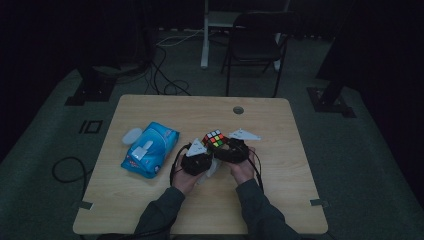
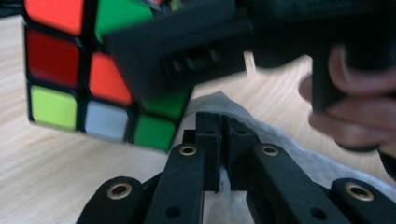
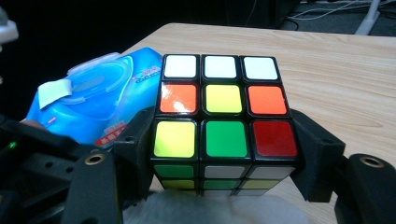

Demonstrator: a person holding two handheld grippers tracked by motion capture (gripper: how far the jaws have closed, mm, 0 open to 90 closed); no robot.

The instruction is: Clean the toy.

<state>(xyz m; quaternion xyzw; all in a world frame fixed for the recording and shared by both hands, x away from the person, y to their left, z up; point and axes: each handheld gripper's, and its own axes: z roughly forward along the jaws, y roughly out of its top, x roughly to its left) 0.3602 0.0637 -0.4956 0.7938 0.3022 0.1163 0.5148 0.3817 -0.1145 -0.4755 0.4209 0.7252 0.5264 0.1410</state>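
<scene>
**Black tools, grey sleeves**

We wear dark grey long sleeves [image 1: 260,212]. Our left gripper [image 1: 196,159] and right gripper [image 1: 232,148] are black, blocky bodies, each topped by a pale grey three-cornered plate [image 1: 243,134], with black cables [image 1: 174,167] looping off toward six o'clock. Up close, we see matte black linkage arms [image 2: 280,184] pinned with brass-ringed rivets [image 2: 187,150].

High view dim and murky; both gripper views brighter, the nearest parts perhaps slightly blurred.
</scene>
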